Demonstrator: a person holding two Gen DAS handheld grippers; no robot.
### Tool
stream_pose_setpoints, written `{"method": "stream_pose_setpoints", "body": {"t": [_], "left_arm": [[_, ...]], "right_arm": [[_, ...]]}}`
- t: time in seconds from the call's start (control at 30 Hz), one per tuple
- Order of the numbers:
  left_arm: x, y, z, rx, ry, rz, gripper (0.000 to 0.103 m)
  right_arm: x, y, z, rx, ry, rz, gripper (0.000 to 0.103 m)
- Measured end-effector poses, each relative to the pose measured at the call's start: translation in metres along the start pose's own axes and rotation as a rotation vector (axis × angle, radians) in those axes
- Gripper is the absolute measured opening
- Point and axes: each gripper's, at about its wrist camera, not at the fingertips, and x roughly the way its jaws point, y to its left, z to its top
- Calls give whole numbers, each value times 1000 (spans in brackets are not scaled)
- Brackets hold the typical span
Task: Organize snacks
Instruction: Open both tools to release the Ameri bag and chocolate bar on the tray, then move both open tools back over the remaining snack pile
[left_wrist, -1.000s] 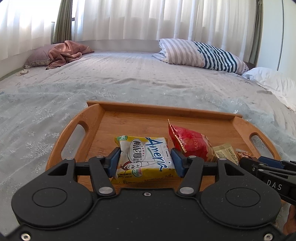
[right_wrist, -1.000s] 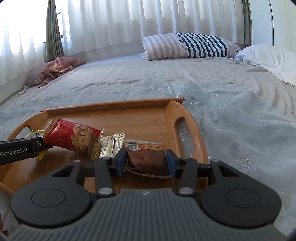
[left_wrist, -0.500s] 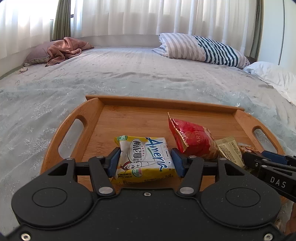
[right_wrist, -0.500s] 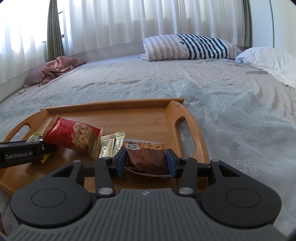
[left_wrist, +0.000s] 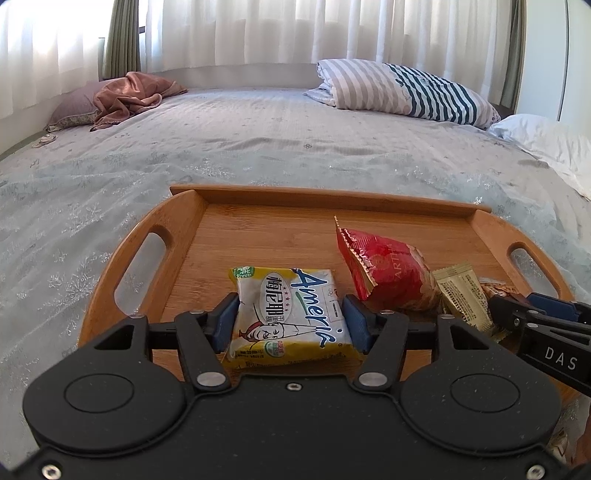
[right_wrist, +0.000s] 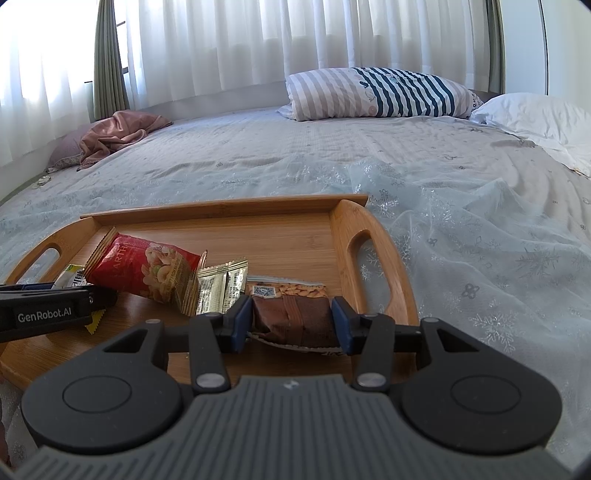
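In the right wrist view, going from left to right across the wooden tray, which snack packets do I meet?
Red nut bag → gold foil sachets → brown almond packet, which sits between the right gripper's blue pads.

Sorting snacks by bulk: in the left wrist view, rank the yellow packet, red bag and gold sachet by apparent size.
1. yellow packet, though nearest the camera
2. red bag, close to it
3. gold sachet, partly hidden

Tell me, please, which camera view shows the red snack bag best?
The right wrist view: the red snack bag lies side-on there, its printed front with pictured nuts facing the camera. The left wrist view shows the same bag end-on, mostly its crimped seam and glare on the foil.
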Motion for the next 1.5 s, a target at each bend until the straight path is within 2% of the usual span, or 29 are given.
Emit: {"method": "stream_pose_setpoints", "body": {"t": [0.13,0.27,0.33,0.37,0.5,0.6,0.7,0.8,1.0,1.23,1.37,1.5], "left_arm": [[1,-3,1,10,1,-2,62],[0,-3,1,4,1,-2,65],[-3,-3,1,1,-5,4,80],[-6,-2,1,4,-15,6,83],[-21,-2,0,32,-46,8,86],[-37,0,-2,35,-69,-10,93],[-56,3,-8,36,-89,-34,94],[-75,3,-18,52,-111,-45,100],[-115,1,-39,97,-168,-46,103],[-142,9,-65,39,-151,-83,103],[-156,13,-84,43,-183,-55,103],[-166,17,-101,41,-204,-76,103]], "right_arm": [[0,0,0,0,0,2,53],[-2,-1,-1,11,-7,13,66],[-4,-4,0,19,-12,21,68],[-5,-5,1,23,-13,23,69],[-15,-9,2,21,-32,22,75],[-28,-10,1,1,-63,22,79],[-44,-15,-2,-7,-92,27,83],[-58,-20,-4,-5,-111,31,85],[-86,-25,-18,-16,-136,38,89],[-108,-24,-42,-46,-133,46,91],[-114,-23,-56,-53,-120,42,92],[-117,-28,-64,-26,-105,54,94]]}}
